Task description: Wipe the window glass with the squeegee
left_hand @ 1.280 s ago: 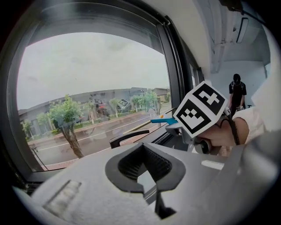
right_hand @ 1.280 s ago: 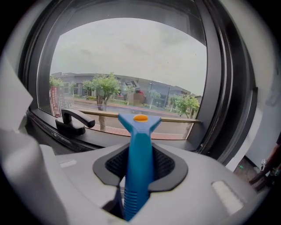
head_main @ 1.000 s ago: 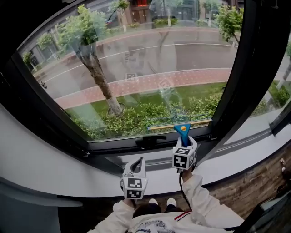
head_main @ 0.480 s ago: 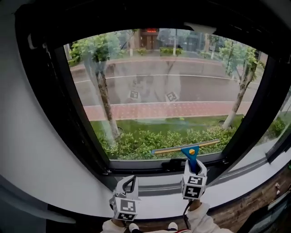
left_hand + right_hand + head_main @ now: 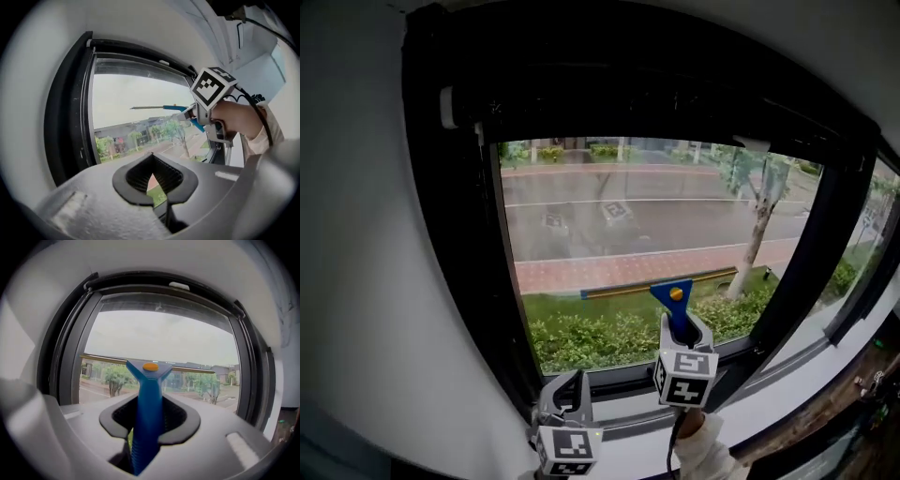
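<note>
Window glass (image 5: 609,225), squeegee (image 5: 674,298) clamped upright in right gripper (image 5: 680,330)

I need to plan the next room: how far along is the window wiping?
Done: the squeegee is picked up, with the right tool shut on its blue handle. In hand: the blade is held across the window glass around mid-height. Remaining: strokes over the pane; no wiped area can be told. The left tool is shut and empty.
</note>
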### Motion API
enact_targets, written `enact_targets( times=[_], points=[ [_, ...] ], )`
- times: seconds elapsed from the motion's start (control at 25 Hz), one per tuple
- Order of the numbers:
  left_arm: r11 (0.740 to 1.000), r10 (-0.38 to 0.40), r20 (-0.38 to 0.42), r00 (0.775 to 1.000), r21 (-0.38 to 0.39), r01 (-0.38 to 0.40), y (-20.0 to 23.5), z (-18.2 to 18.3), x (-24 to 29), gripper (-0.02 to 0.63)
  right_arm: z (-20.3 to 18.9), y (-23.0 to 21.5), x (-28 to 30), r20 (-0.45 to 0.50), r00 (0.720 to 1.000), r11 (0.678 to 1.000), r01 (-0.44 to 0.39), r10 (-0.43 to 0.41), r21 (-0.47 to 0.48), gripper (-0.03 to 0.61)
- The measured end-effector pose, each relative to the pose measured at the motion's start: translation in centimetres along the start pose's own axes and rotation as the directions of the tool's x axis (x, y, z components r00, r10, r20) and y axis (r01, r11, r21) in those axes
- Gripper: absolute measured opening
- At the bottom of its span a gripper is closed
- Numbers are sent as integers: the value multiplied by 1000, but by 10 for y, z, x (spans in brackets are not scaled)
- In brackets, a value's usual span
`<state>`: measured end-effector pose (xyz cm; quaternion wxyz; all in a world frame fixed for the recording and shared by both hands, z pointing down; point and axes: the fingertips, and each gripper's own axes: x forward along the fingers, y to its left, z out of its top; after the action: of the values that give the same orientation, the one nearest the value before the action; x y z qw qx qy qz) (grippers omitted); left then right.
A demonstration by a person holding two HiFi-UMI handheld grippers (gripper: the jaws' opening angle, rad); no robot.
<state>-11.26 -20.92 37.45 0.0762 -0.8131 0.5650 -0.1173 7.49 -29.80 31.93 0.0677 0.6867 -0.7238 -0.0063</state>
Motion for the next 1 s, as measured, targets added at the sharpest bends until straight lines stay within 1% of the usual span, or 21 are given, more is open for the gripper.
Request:
enact_targets(
  times=[0.12, 0.2, 0.28, 0.4, 0.56, 0.68, 0.84, 1.0],
  points=[
    [1000, 2, 57, 998, -29, 0, 21, 36, 10, -2, 78, 10, 13, 98, 995, 1000, -4, 4, -5, 123],
    [999, 8, 83, 997, -35, -5, 33, 55, 15, -2, 120, 12, 19, 146, 989, 1000, -5, 5, 5, 123],
    [1000, 13, 97, 995, -18, -11, 40, 76, 13, -2, 156, 14, 22, 186, 983, 1000, -4, 4, -1, 123],
    [1000, 5, 113, 994, 13, -6, 46, 104, 9, -2, 200, 23, 24, 233, 972, 999, -3, 13, -43, 123],
    [999, -4, 151, 988, 48, -4, 38, 128, 7, -2, 241, 11, 11, 307, 951, 998, 46, -33, -36, 123],
    [999, -8, 183, 983, 50, -1, 35, 150, 9, -2, 263, 9, 8, 336, 942, 1000, 28, -24, -7, 123],
    [999, 8, 217, 976, 47, -18, 44, 182, 12, -1, 280, 7, 12, 344, 938, 999, 30, -34, 16, 123],
    [999, 13, 236, 972, 48, -25, 48, 199, 11, 0, 291, 13, 16, 353, 936, 1000, 18, -17, 0, 123]
  ],
)
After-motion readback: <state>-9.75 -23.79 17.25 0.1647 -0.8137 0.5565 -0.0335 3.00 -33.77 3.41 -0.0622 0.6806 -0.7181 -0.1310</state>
